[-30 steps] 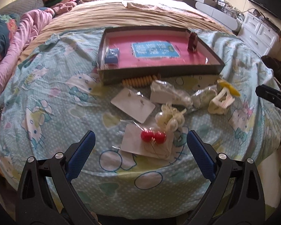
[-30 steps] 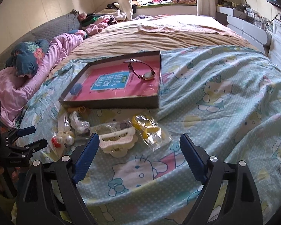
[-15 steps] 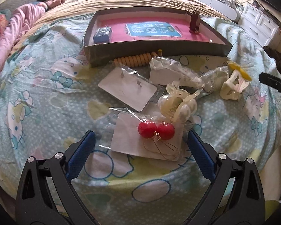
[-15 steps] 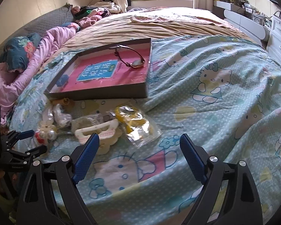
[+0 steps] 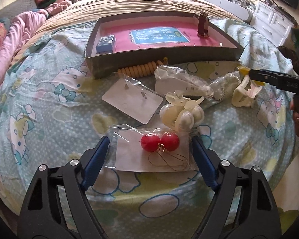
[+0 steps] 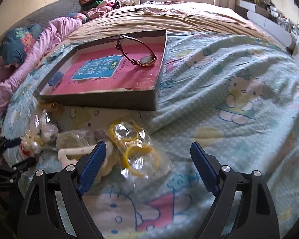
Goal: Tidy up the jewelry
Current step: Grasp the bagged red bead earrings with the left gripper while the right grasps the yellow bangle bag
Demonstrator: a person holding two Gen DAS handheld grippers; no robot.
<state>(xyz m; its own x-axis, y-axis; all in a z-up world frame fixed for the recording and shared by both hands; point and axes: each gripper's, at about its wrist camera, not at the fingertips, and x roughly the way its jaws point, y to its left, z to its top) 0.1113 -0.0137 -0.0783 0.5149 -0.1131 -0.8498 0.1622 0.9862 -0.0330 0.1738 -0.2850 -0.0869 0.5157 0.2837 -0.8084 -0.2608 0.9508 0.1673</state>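
Left gripper (image 5: 150, 152) closing around bagged red earrings (image 5: 159, 142), seemingly untouched.

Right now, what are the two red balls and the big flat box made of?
The red balls look like glossy plastic or glass beads: smooth, shiny highlights, thin wire hooks. The box looks like matte grey cardboard: thin, straight walls, slightly frayed edge.

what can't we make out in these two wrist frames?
- Bead bracelet, left wrist view: mostly tucked behind the tray front wall.
- Yellow bangles bag, right wrist view: motion-blurred, contents unclear.
- Stud earrings card, left wrist view: studs too small to identify.
- Right gripper, left wrist view: only one finger enters at the frame edge; the other is cut off.
- Blue box, right wrist view: half hidden by tray wall.
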